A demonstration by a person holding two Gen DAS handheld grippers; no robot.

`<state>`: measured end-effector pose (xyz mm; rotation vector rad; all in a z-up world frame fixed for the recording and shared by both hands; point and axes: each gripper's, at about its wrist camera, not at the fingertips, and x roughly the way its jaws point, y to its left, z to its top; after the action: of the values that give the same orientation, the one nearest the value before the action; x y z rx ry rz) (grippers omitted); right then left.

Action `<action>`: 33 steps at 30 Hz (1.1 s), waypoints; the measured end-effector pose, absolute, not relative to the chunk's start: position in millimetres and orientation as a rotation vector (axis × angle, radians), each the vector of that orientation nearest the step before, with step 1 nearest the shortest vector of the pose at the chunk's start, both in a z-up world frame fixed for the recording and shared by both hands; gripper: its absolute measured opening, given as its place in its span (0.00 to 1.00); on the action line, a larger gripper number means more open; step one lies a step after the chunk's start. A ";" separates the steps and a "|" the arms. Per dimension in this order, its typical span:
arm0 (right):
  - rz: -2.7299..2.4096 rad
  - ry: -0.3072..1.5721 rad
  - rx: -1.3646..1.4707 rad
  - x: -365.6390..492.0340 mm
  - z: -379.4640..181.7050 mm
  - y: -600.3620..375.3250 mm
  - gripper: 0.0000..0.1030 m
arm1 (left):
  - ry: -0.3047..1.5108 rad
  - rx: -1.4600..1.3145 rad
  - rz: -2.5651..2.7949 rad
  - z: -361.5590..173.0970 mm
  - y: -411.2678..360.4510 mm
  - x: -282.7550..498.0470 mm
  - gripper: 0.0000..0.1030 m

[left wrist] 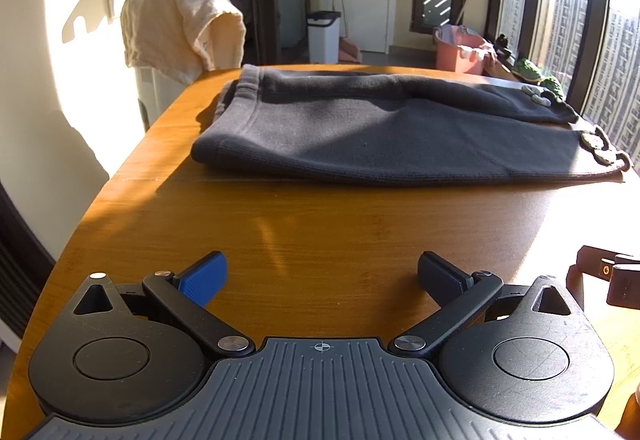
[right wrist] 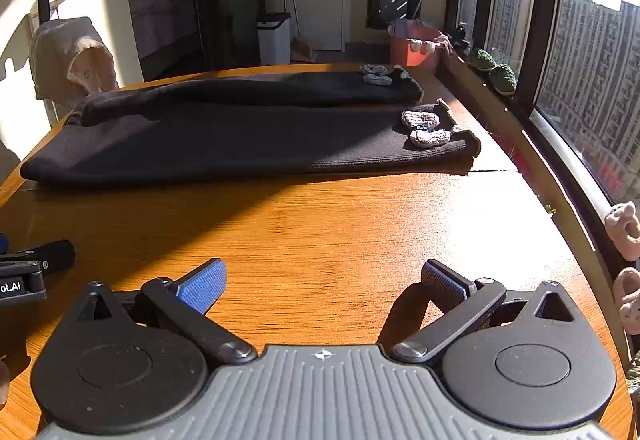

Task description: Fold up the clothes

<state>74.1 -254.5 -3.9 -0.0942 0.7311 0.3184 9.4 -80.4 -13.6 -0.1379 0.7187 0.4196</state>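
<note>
Both grippers, left (left wrist: 322,274) and right (right wrist: 323,282), are hovering with fingers spread empty before soft, floppy dark-grey knitted trousers (left wrist: 384,135), likely best pinched at the ribbed waistband (left wrist: 236,107).

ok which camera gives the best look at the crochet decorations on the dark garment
The right wrist view: the crochet decorations sit unobstructed on the dark garment. The left wrist view squeezes them against its right edge, distorted.
</note>
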 end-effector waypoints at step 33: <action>0.315 0.730 -0.092 73.5 -3.7 -250.5 1.00 | 0.715 -0.139 0.416 -14.6 -77.7 10.6 1.00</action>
<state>73.5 -250.5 -3.7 -0.0920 0.7304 0.3155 10.6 -77.7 -14.6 -0.1389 0.7153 0.4156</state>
